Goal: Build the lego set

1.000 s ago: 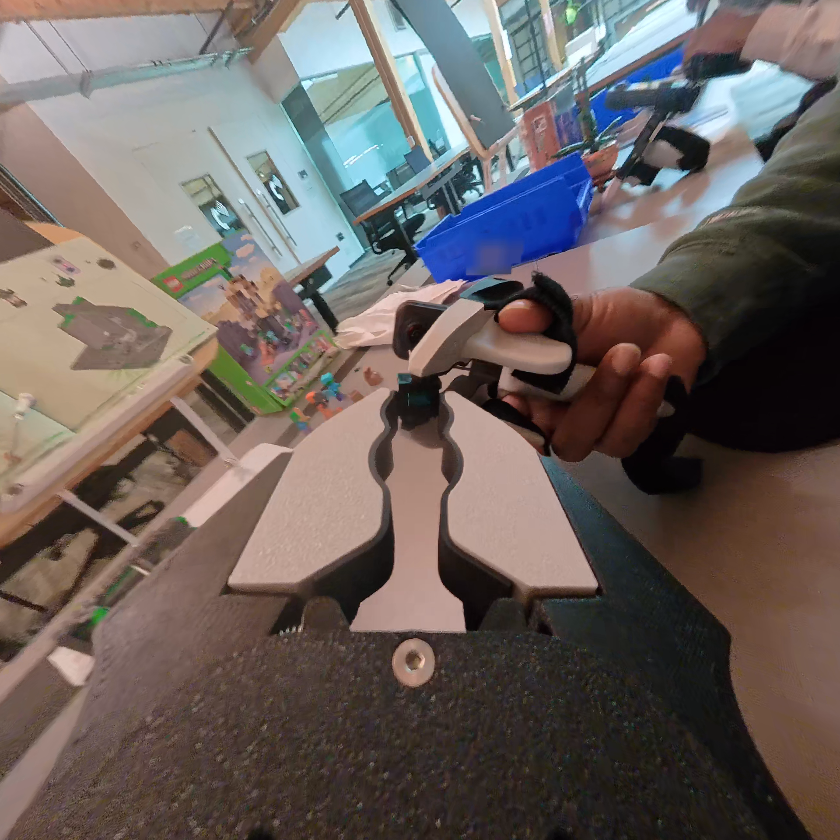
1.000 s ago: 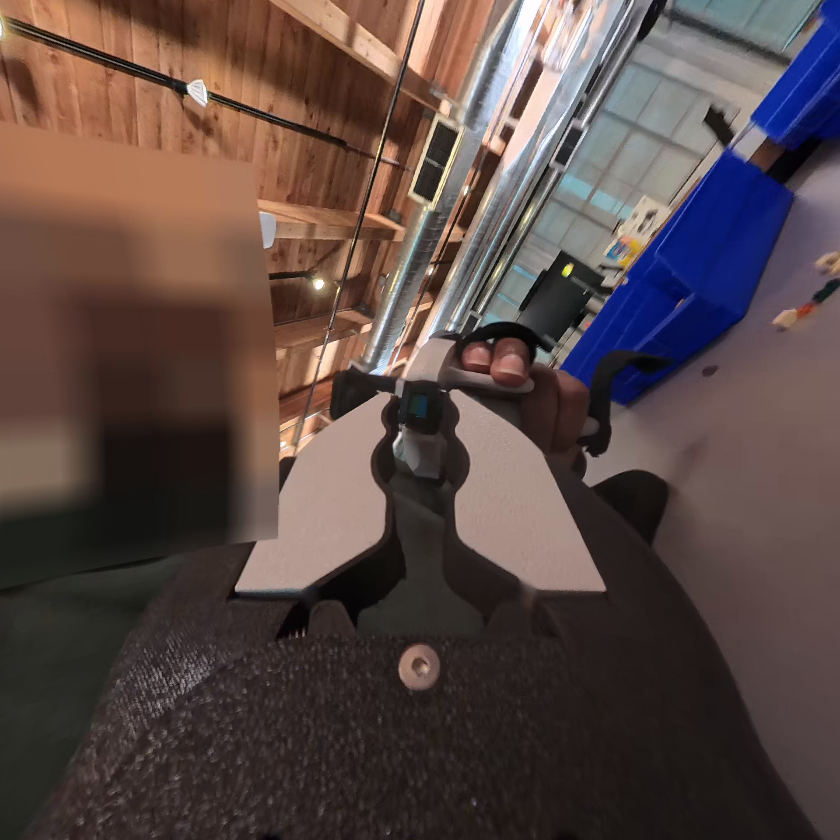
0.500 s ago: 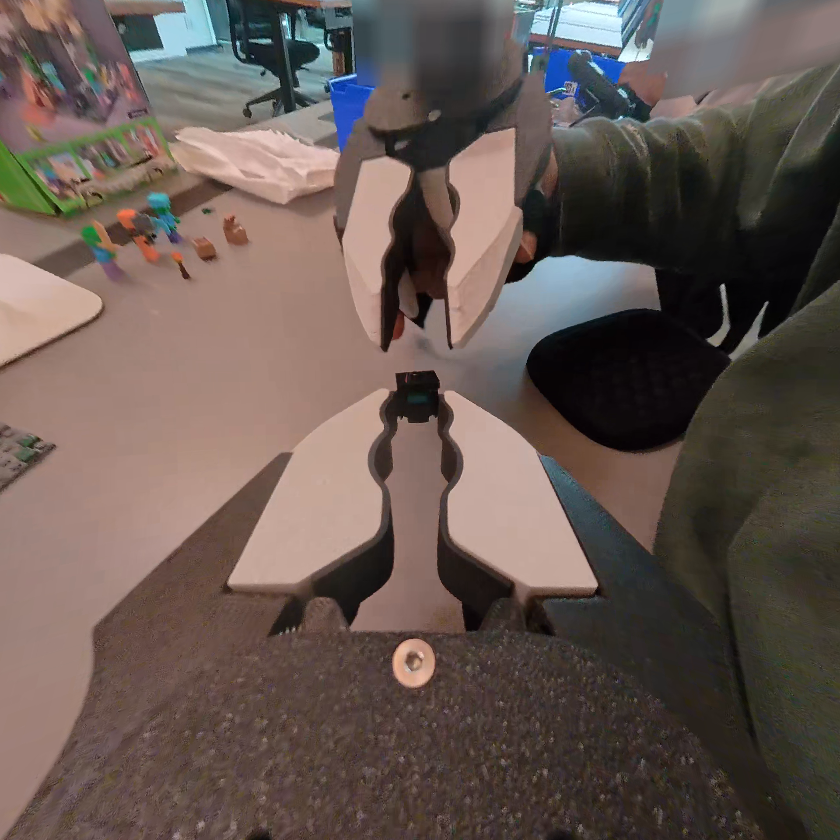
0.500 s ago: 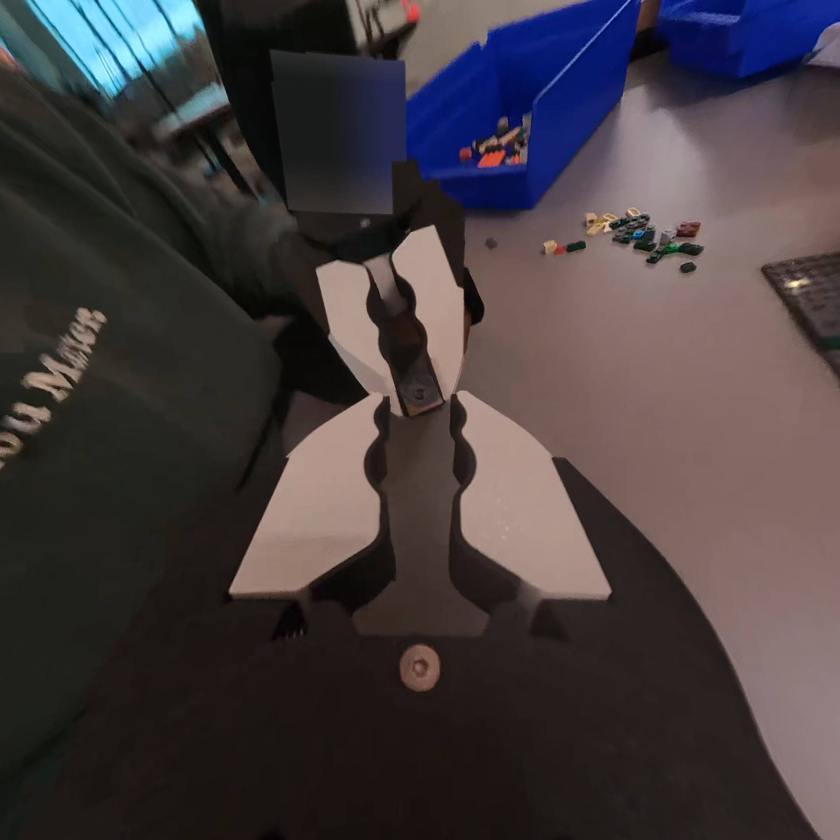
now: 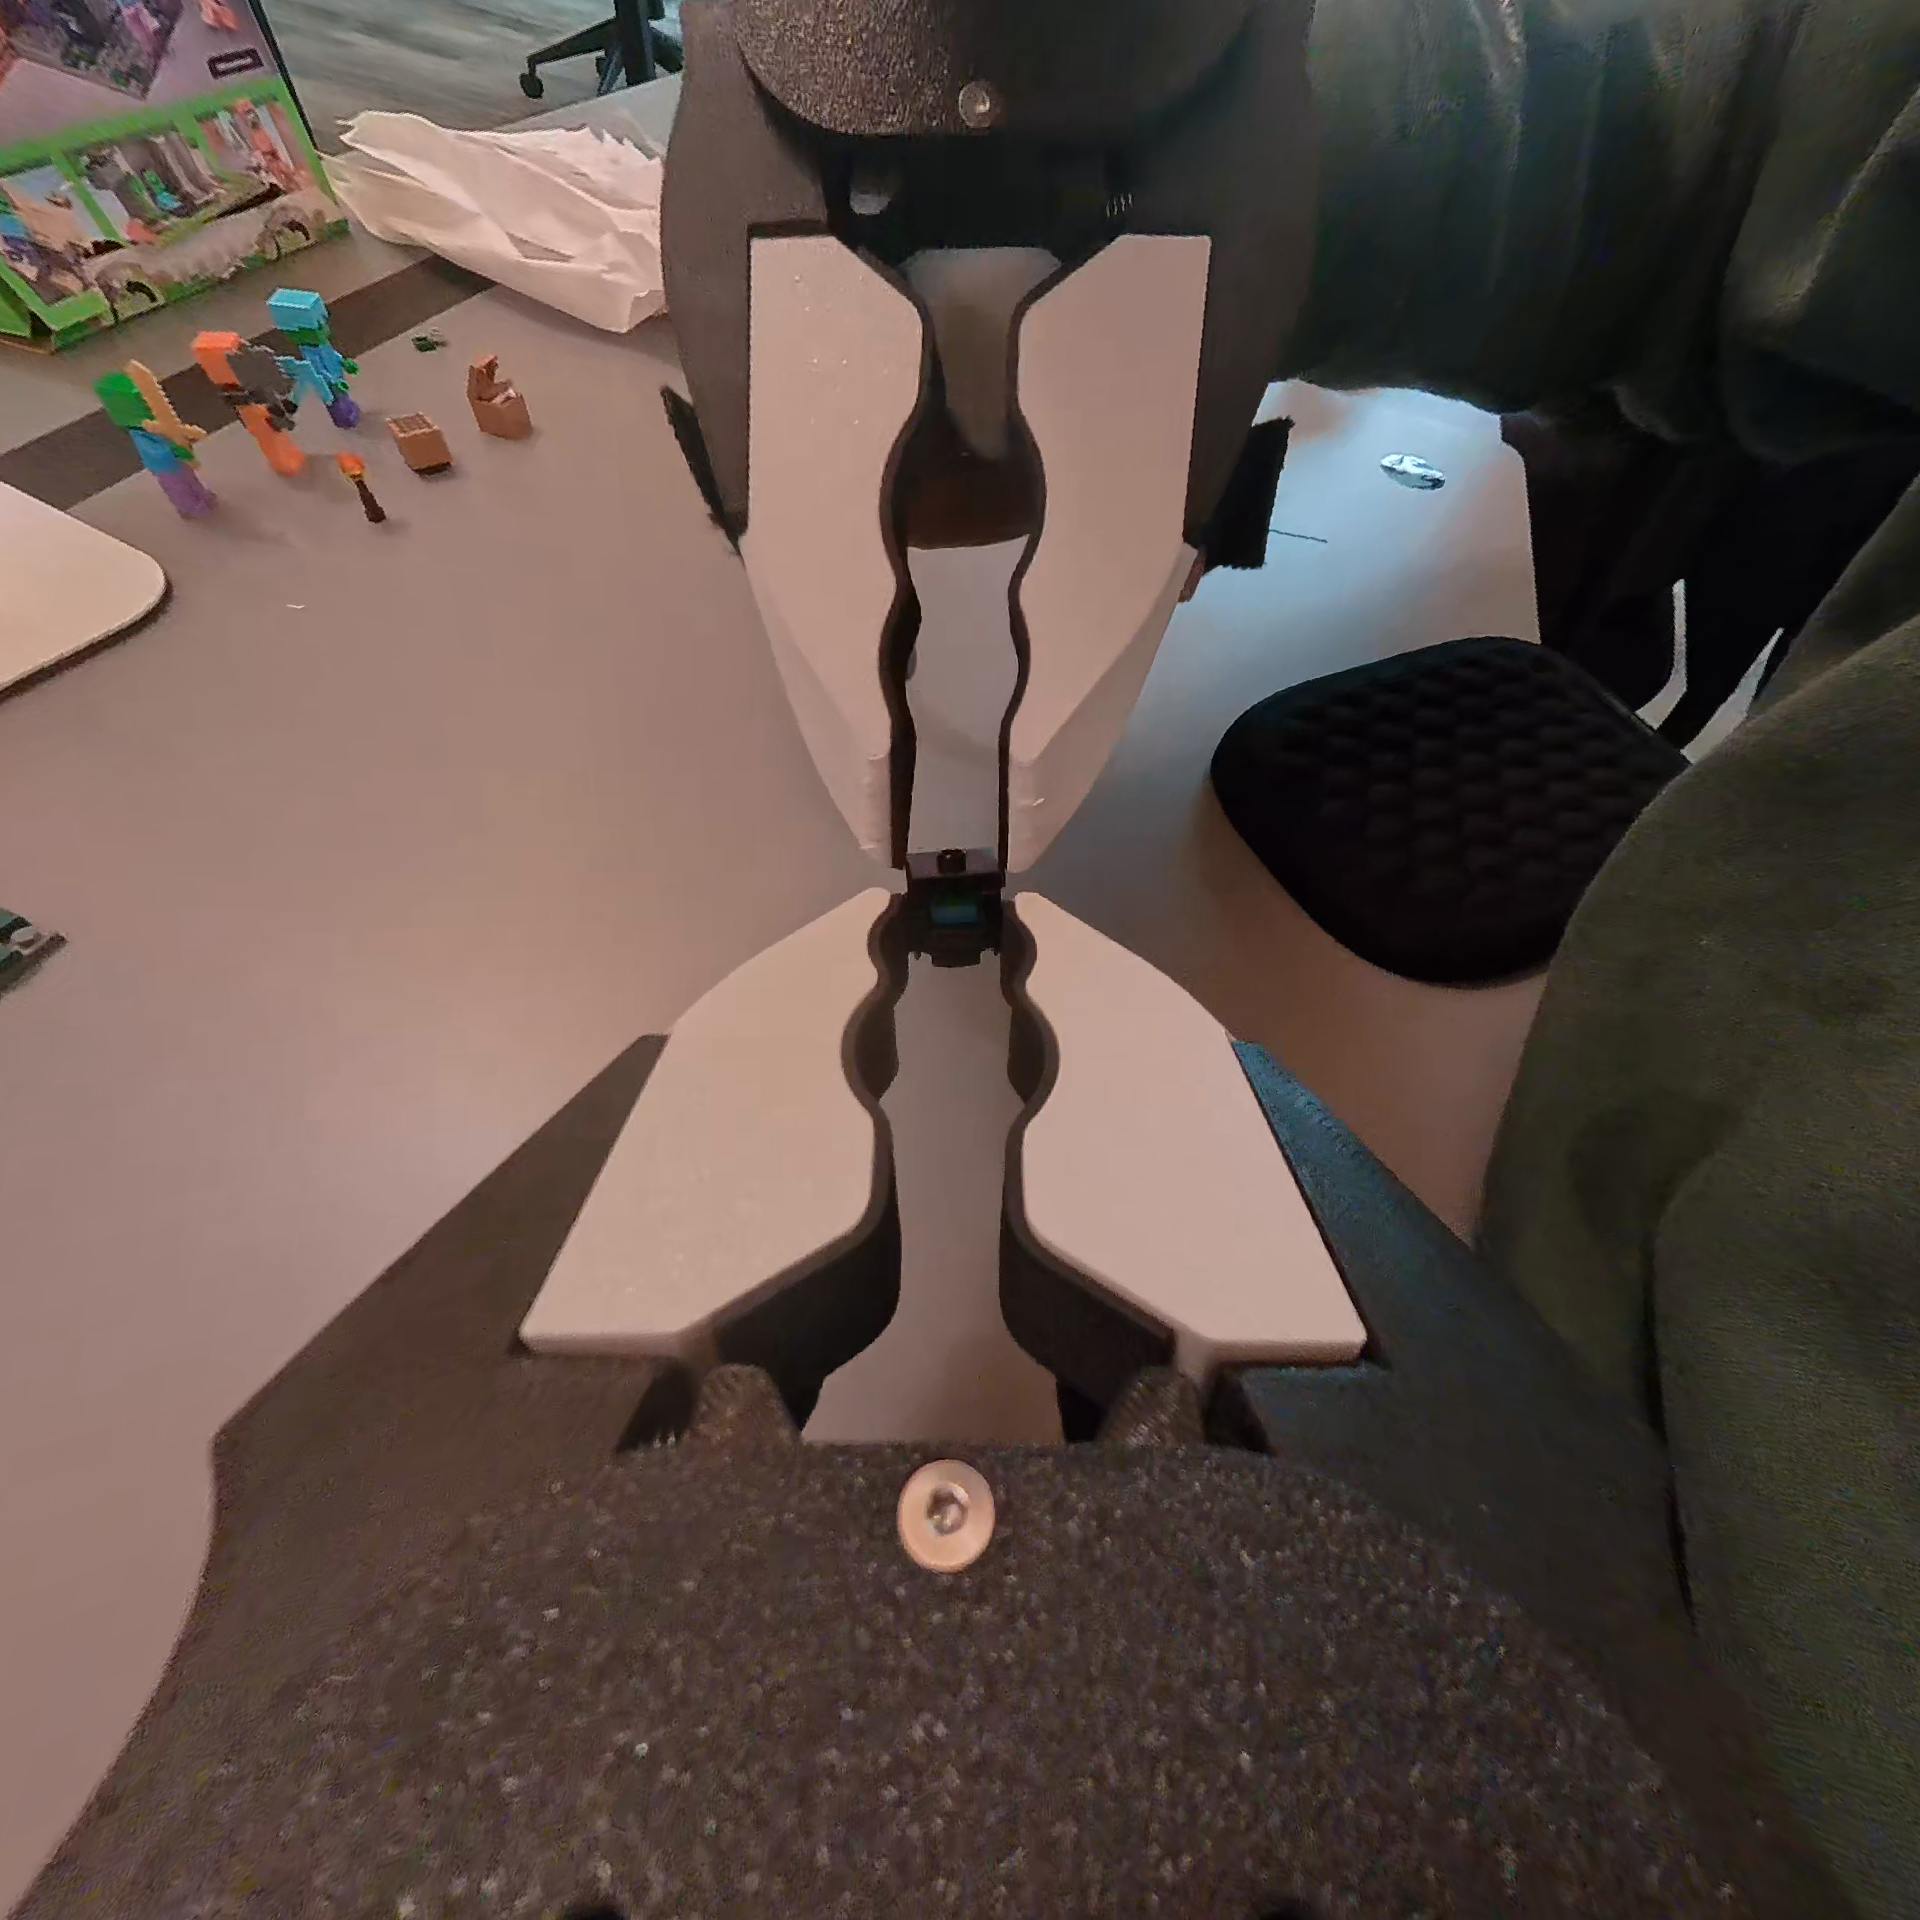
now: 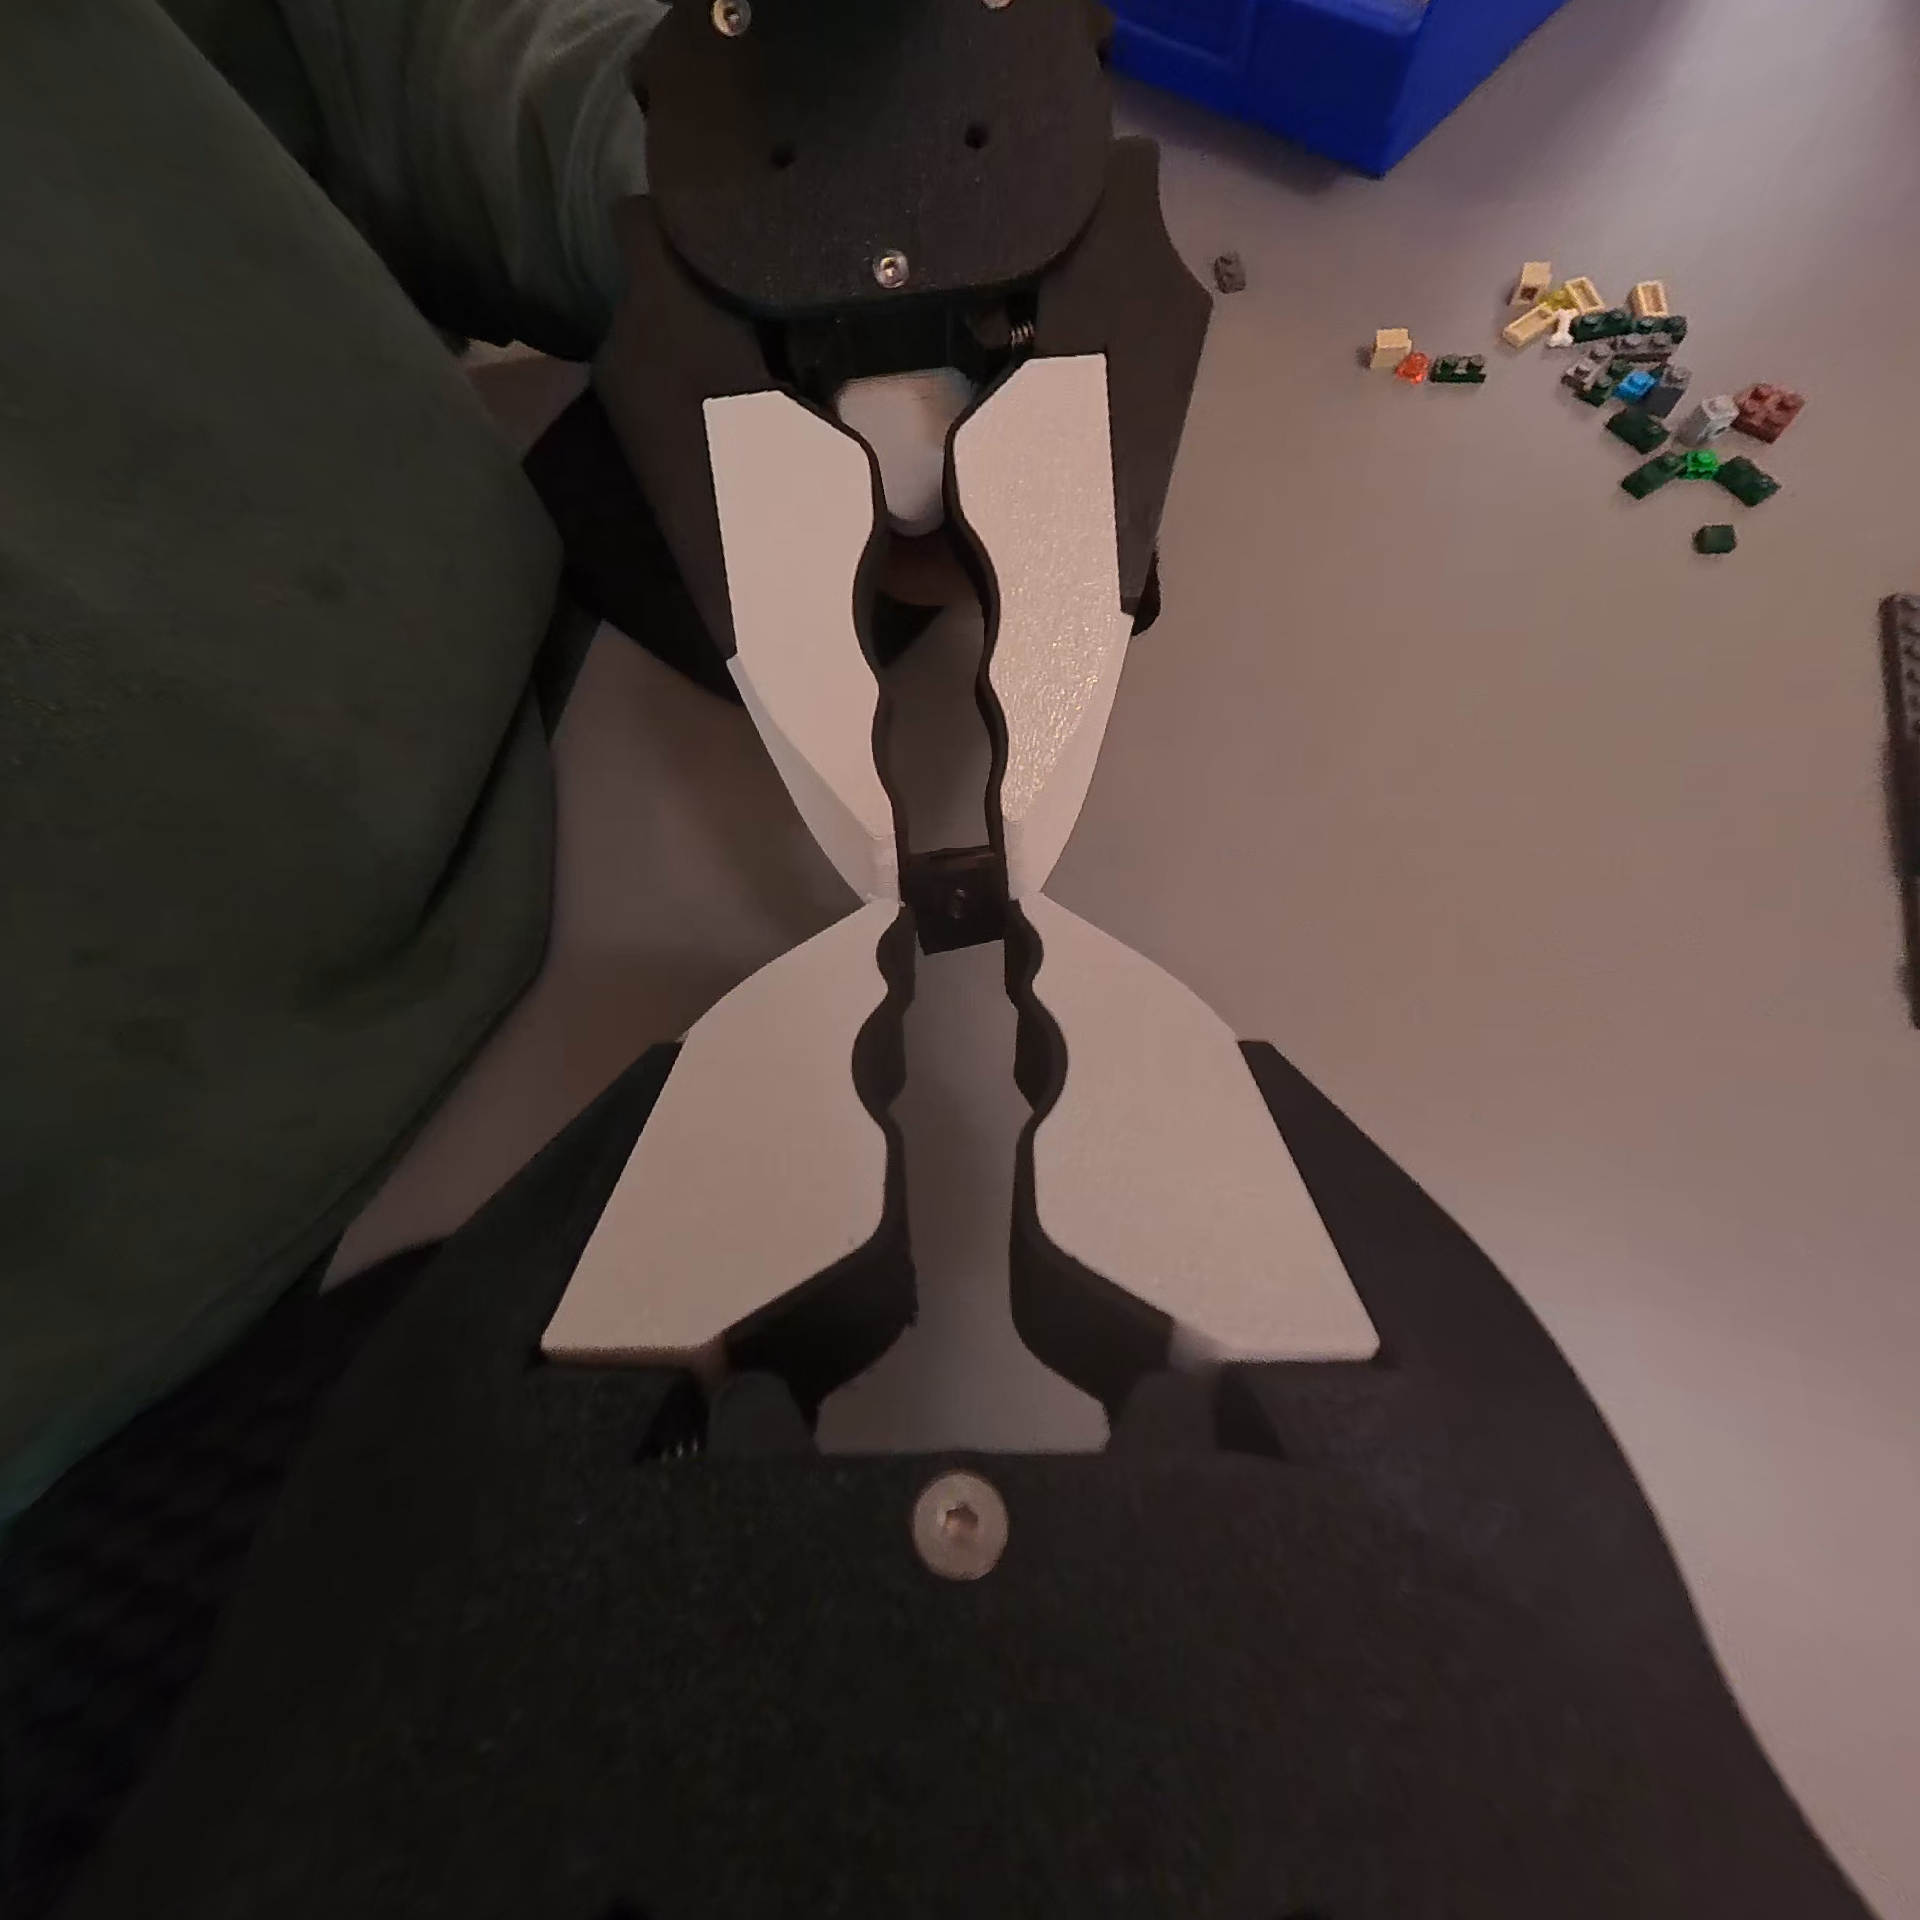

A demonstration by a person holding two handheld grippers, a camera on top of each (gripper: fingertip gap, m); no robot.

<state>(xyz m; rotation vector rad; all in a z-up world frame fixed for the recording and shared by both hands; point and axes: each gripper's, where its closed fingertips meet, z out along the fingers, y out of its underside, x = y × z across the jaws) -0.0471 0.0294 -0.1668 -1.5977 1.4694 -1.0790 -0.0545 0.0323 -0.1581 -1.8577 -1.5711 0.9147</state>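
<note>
My left gripper is shut on a small black Lego piece with a teal face, held above the grey table. My right gripper faces it tip to tip and also shows in the left wrist view. Its jaws are closed around a small black studded piece that touches the teal-faced piece. In the right wrist view the two pieces read as one black block between both pairs of fingertips. The left gripper comes in from above there.
Several Lego minifigures, small brown pieces, a Lego box and a white paper bag lie far left. A black pad lies to the right. Loose bricks, a blue bin and a dark baseplate edge also show. Green sleeves crowd in. My left and right fingertips are right by each other.
The two grippers were apart half a second ago. They have come together tip to tip and tilted down toward the table. The left gripper kept hold of its piece.
</note>
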